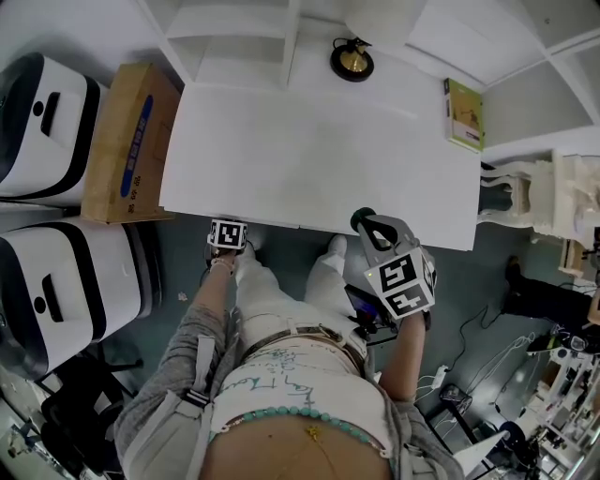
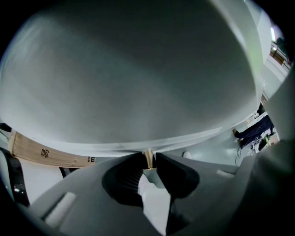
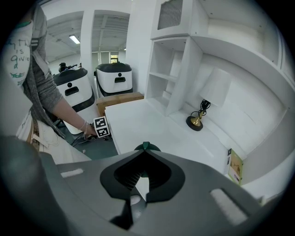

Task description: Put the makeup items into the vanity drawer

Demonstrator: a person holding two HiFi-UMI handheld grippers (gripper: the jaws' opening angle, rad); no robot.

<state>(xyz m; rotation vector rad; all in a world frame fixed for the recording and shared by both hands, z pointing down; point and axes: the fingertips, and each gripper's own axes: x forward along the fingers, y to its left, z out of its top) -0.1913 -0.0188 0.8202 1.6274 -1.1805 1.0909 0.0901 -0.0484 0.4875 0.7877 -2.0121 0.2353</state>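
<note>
Tight up against the front of the white vanity (image 1: 309, 159), grey floor (image 1: 487, 281) underfoot. Down low on the left, pinching a small gold knob (image 2: 148, 157) with the left gripper (image 2: 149, 163), jaws narrowed right onto it, at the vanity's front edge, with the white front panel (image 2: 138, 78) filling everything beyond. From above, tips tucked out of sight under the overhang of the top, only the marker cube (image 1: 228, 234) showing. Over on the other side, gripping a small dark green thing (image 3: 145, 146) in the right gripper (image 3: 145, 152), jaws closed on it, held just above the front edge of the top, right of centre. Out across the top now: a black and gold lamp (image 1: 352, 61) at the back by the shelves (image 1: 234, 28), a green and yellow booklet (image 1: 464, 114) lying at the back right corner. Off to the left, a cardboard box (image 1: 127, 141) pushed up beside the vanity, next to two white and black machines (image 1: 42, 127). Off to the right, white carved furniture (image 1: 553, 202) and cables (image 1: 487, 352) trailing over the floor.
</note>
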